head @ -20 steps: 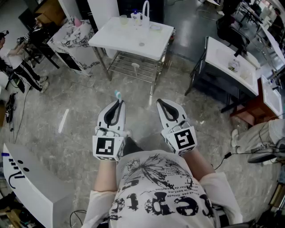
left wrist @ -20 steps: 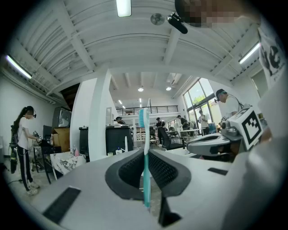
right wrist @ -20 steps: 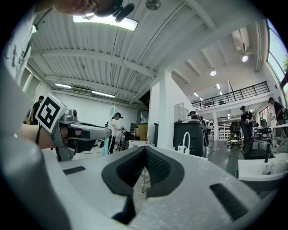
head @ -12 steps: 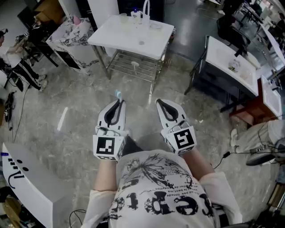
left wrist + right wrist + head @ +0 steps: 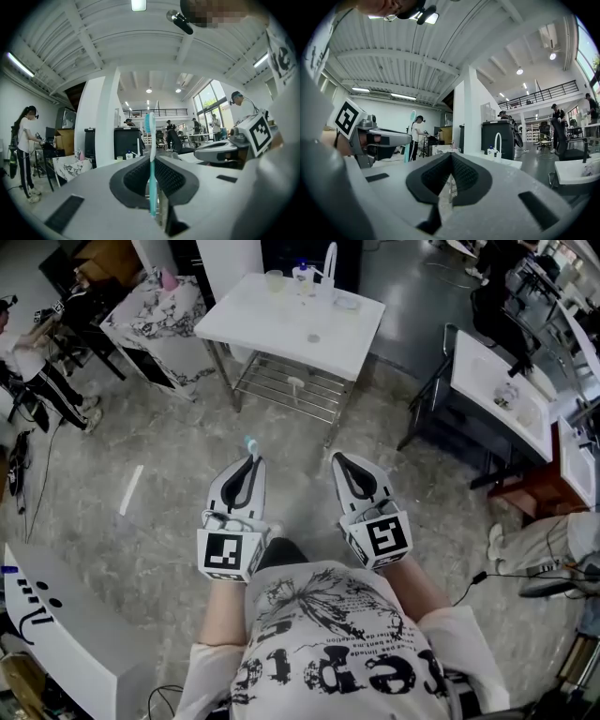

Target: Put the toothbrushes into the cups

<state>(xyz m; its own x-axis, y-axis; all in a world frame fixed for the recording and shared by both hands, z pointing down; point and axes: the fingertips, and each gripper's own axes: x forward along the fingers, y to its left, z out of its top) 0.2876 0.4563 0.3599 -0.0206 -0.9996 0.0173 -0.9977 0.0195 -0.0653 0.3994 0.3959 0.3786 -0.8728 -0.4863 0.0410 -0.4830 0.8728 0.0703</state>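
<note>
Left gripper view: my left gripper (image 5: 151,161) has its jaws closed on a toothbrush (image 5: 149,126). The dark pads pinch the teal handle low down. The brush stands upright, and its blue and white head rises clear above the jaw tips. My right gripper (image 5: 224,151) shows off to the right, level with the left and apart from it.

In the right gripper view, the right gripper (image 5: 451,155) has its jaws pressed together at the tips. Nothing is between them; only a thin slit opens lower down between the pads. The left gripper (image 5: 382,138) sits to its left, with the toothbrush (image 5: 411,133) standing up from its tip.

In the head view I hold both grippers close in front of my chest. They sit side by side, pointing away from me over the grey stone floor (image 5: 141,484). The left gripper (image 5: 249,461) has the toothbrush (image 5: 248,442) poking out past its tips. The right gripper (image 5: 338,458) is just beside it.

Well beyond the grippers stands a white table (image 5: 272,324) on metal legs, with a wire shelf (image 5: 291,390) beneath it. A pale cup (image 5: 274,279) stands at its far edge. To the right of the cup is a white arched faucet (image 5: 328,261). The toothbrush is well apart from the cup.

A marble-patterned cabinet (image 5: 155,320) stands left of the table. A person (image 5: 42,381) stands at the far left.
</note>
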